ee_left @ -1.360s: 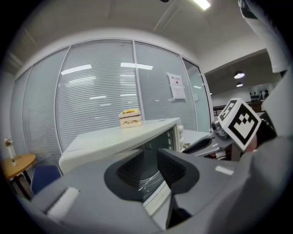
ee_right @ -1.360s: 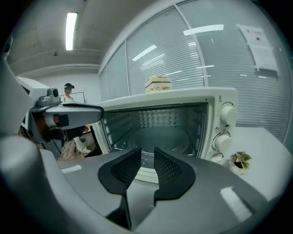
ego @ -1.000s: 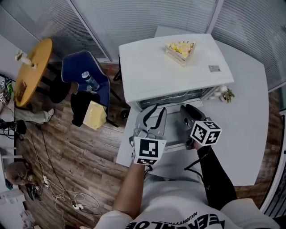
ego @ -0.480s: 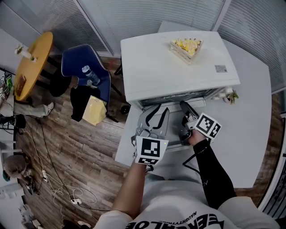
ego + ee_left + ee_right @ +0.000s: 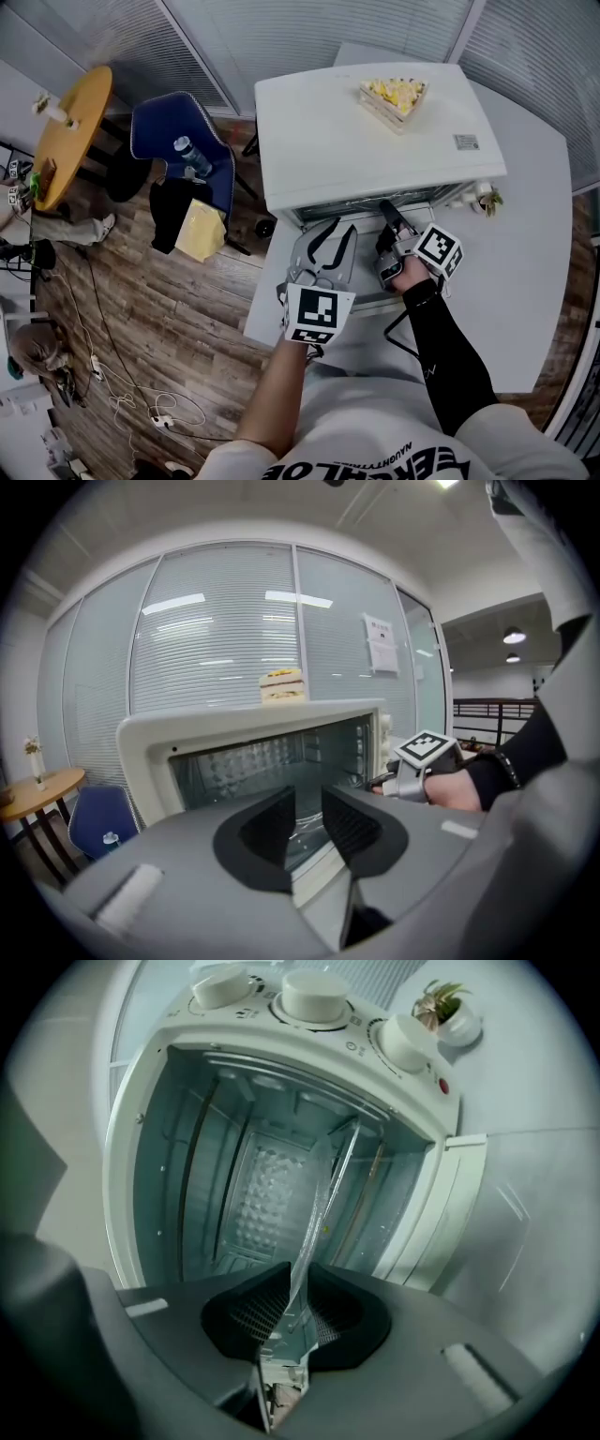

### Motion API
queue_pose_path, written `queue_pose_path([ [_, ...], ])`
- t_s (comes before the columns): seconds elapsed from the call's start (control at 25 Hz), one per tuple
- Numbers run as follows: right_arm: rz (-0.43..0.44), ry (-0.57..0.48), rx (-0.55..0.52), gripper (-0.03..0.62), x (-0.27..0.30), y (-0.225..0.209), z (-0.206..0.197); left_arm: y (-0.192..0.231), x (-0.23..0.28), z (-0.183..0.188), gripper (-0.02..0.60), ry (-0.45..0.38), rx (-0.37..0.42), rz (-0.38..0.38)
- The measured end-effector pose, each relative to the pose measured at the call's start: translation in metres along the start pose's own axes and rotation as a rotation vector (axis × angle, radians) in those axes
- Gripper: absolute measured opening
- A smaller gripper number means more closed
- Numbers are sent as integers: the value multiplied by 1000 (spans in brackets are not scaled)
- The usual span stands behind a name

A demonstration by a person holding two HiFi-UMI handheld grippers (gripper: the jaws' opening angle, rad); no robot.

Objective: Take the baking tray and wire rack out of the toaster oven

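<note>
right tongs (image 5: 298, 1277) have just been closing and now pinch the thin front edge of the shiny metal baking tray (image 5: 321, 1185). tray runs straight ahead of them, deep into the white toaster oven (image 5: 141, 1147). left tongs (image 5: 309, 803) spread, empty, off the tray.

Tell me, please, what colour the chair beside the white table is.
Dark blue; the chair shows best in the head view.
</note>
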State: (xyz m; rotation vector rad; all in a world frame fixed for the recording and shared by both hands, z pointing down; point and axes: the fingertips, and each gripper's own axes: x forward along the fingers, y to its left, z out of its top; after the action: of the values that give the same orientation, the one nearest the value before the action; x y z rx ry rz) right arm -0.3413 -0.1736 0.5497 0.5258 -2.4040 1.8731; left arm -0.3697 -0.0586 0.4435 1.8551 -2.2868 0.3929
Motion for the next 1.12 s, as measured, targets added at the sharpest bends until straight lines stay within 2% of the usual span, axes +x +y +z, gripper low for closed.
queue_pose_path([
  [0.12, 24, -22, 81, 41, -3, -2, -1, 2, -2, 0, 150, 1, -1, 0],
  [0.2, 40, -29, 100, 38, -4, -2, -1, 3, -2, -2, 150, 6, -10, -1],
  [0.6, 21, -20, 101, 38, -30, -6, -12, -5, -2, -14, 150, 31, -66, -25],
  [0.88, 33, -18, 104, 40, -46, -9, -20, -16, -2, -47, 150, 99, -110, -50],
  [1.0, 31, -14, 96, 40, -53, -9, -23, -22, -3, -64, 150, 137, -150, -61],
  [1.12, 24, 0, 56, 42, -57, -9, -26, -23, -2, -81, 150, 173, -223, -62],
])
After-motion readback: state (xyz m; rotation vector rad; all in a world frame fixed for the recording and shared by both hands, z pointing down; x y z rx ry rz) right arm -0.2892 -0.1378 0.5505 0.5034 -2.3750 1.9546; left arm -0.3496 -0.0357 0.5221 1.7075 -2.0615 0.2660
